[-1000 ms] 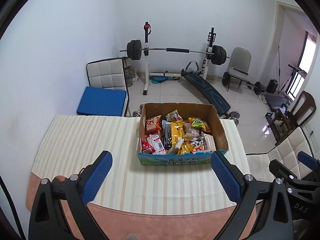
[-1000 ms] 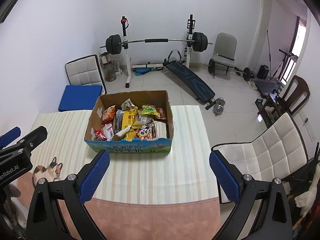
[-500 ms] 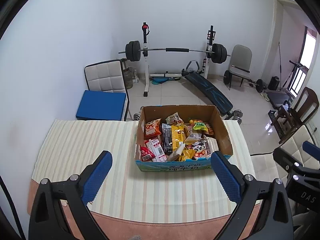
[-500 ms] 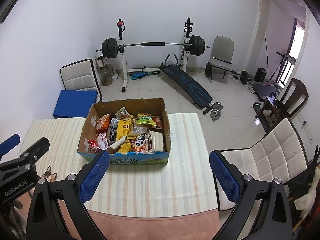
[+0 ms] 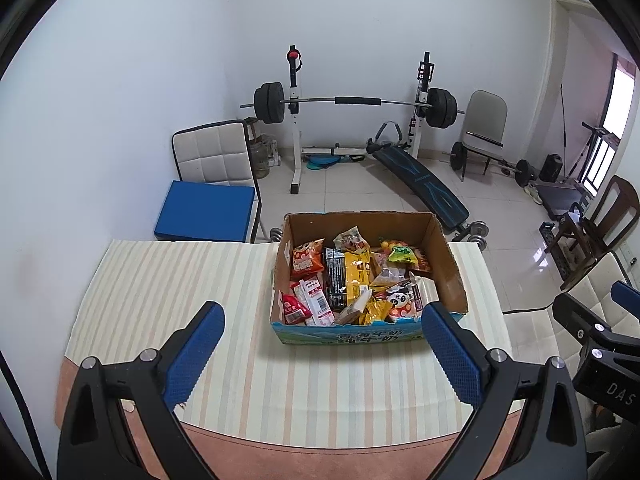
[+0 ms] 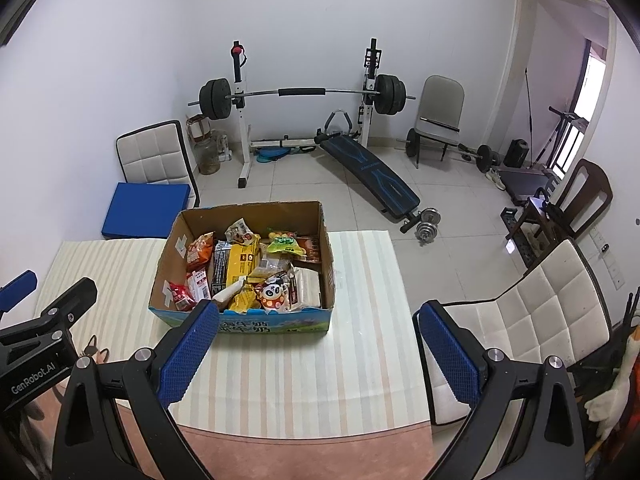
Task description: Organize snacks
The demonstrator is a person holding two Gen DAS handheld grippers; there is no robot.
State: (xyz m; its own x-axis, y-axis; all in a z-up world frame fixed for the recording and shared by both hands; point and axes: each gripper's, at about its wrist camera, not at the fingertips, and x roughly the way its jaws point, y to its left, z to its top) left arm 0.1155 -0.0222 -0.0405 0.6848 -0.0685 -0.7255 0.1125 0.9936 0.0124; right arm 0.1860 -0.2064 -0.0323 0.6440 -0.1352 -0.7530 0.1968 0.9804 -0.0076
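Observation:
An open cardboard box (image 5: 452, 264) with a blue printed front stands on the striped tablecloth (image 5: 172, 280) and holds several snack packets: an orange bag (image 5: 306, 260), a black and yellow pack (image 5: 346, 276), a green bag (image 5: 402, 254), a panda packet (image 5: 400, 302). The box also shows in the right wrist view (image 6: 326, 256). My left gripper (image 5: 322, 352) is open and empty, above the table in front of the box. My right gripper (image 6: 318, 352) is open and empty, in front of the box's right part.
The table ends just beyond the box. A white padded chair (image 6: 532, 312) stands at the table's right side. Another chair with a blue cushion (image 5: 206, 210) stands beyond the far left edge. A barbell rack (image 5: 352, 100) and bench stand by the far wall.
Both grippers have risen and drawn slightly closer to the box; the view now looks more steeply down into it. Both stay open and empty.

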